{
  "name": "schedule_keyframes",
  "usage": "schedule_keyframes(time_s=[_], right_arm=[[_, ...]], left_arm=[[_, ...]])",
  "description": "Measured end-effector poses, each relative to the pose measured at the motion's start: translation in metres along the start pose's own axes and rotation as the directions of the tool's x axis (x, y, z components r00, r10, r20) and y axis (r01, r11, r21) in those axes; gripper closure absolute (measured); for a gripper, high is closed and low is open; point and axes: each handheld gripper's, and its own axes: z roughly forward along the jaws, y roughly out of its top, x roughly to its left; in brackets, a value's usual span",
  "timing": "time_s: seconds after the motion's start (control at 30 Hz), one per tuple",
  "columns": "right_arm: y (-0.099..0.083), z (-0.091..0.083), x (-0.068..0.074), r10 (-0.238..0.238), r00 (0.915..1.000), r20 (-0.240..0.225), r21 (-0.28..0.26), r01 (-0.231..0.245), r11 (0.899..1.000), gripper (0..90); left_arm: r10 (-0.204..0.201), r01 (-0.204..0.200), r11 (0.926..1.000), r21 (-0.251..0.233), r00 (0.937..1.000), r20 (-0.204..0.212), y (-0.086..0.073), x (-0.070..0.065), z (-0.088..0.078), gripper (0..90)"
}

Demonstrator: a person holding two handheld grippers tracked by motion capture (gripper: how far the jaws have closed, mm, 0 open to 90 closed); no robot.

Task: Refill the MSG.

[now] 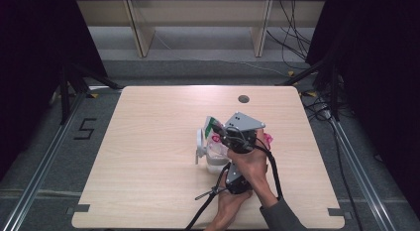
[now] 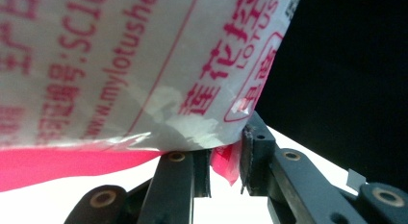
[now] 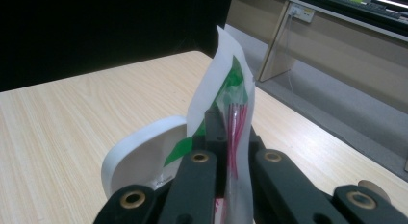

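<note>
Both units grip one plastic bag (image 1: 214, 138) above the surface (image 1: 148, 156): left hand-held gripper (image 2: 226, 159) pinches its pink edge; right hand-held gripper (image 3: 226, 137) is clamped on its top. White object (image 3: 139, 156) adjacent.

The high view looks forward and down from above the near edge of the table (image 1: 148, 142). Each gripper view sits close behind its own jaws, pressed up against the printed plastic bag (image 2: 120, 65). Both gripper views share that bag with the high view.
</note>
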Motion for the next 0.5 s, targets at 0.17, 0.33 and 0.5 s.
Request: schedule_keyframes(time_s=[0.17, 0.33, 0.5], right_arm=[[-0.0006, 0.0016, 0.0011, -0.005, 1.0, 0.002, 0.007, 0.005, 1.0, 89.6], [-0.0004, 0.0007, 0.0017, 0.0, 0.9999, 0.011, 0.007, 0.0, 1.0, 89.6], [-0.0003, 0.001, 0.0013, -0.003, 0.9998, 0.018, -0.01, 0.003, 1.0, 89.5]], left_arm=[[0.0, 0.0, 1.0, 0.001, 1.0, 0.0, -0.0001, -0.0001, -0.0002, 76.3], [-0.003, 0.003, 1.0, 0.001, 1.0, -0.002, -0.0003, -0.0004, -0.0002, 76.3], [0.003, -0.003, 1.0, 0.007, 1.0, -0.002, 0.0001, -0.0005, -0.0009, 76.3]])
